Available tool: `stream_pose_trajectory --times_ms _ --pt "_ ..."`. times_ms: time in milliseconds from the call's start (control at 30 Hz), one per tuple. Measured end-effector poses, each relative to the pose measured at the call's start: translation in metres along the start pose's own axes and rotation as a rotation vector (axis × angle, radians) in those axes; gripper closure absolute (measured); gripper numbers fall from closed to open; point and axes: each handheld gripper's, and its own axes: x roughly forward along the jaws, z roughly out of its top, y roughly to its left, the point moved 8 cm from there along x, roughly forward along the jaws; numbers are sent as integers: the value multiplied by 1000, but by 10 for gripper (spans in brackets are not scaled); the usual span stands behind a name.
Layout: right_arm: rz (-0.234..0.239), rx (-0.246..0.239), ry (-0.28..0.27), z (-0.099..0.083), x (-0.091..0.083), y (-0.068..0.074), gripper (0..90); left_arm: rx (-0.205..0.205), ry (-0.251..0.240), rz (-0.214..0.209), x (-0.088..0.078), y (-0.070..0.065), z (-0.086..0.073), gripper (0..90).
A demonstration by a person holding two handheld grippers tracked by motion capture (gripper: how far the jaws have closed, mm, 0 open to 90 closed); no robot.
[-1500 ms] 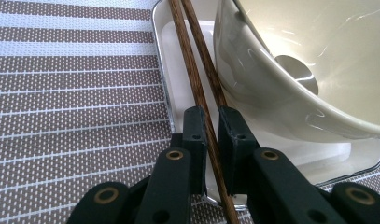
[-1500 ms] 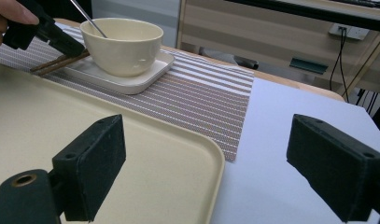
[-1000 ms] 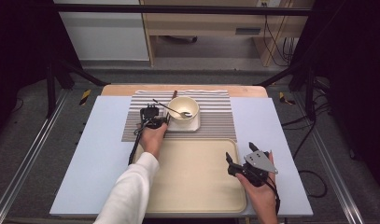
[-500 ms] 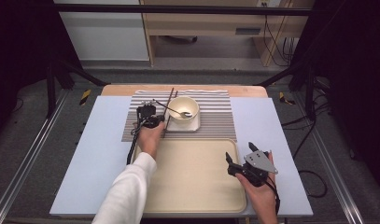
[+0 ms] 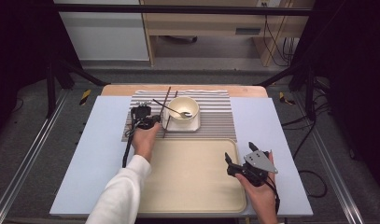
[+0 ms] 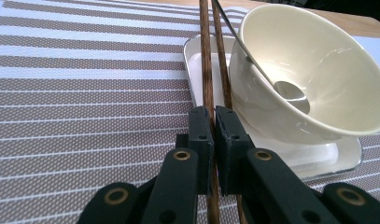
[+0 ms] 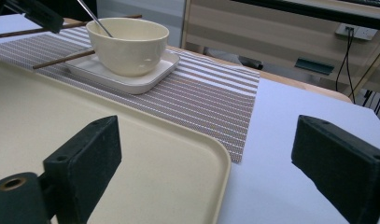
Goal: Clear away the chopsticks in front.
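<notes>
Left tongs (image 6: 214, 116) pinching chopsticks (image 6: 207, 56) beside bowl (image 6: 313, 70), raised off striped mat (image 6: 85, 93) for carrying; right tongs (image 7: 211, 163) spread, idle over tray (image 7: 131, 154).

High view: fixed overhead cam, looking fwd and down over whole table (image 5: 85, 154). Left gripper view: very close, low over striped mat (image 6: 85, 93), facing bowl (image 6: 313, 70). Right gripper view: low at tray (image 7: 131, 177) edge, looking across. All three share bowl, mat.
</notes>
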Motion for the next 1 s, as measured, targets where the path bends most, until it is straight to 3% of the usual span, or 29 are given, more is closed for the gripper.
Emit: stream_pose_trajectory --times_ms 267,367,467,600,800,1000 --pt "8 -2 -3 0 1 0 61 -16 14 8 -21 13 -7 855" --pt "26 -16 1 -1 4 3 55 -43 16 23 -30 23 -11 855" --pt "37 -23 3 -1 4 7 47 -22 13 49 -37 27 -15 855" --pt "32 -24 -3 0 2 6 38 -23 20 63 -48 26 -21 855" --pt "27 26 -31 3 -5 -1 34 -26 10 85 -64 19 -32 855" --pt "37 23 -24 3 -3 1 34 -80 -30 46 -79 14 -46 855"
